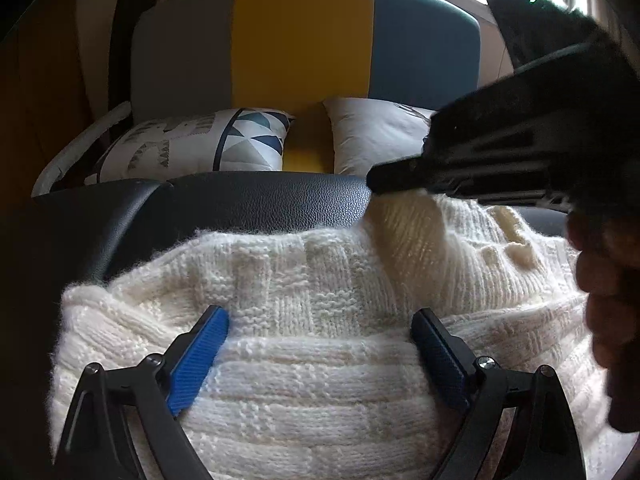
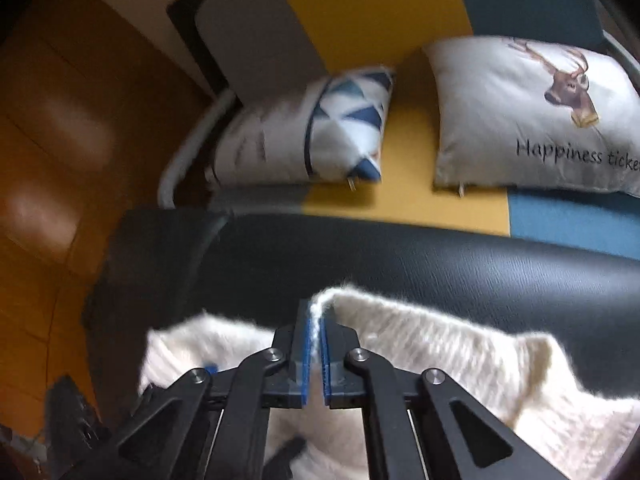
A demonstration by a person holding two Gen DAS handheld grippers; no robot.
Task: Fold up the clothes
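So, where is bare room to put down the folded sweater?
Free: the black leather surface beyond the white knit sweater, before the sofa. Also the yellow seat strip between the triangle cushion and deer cushion. Crowded: near side, where the sweater, left claw and right claw are.

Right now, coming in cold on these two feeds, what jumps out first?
The fluffy cream knit sweater heaped on the black leather surface fills the foreground. The right tool is shut on a raised edge of it, while the left tool stands wide open with its blue pads over the knit. Behind, a grey, yellow and blue backrest carries two cushions, a triangle-patterned cushion and a deer cushion.
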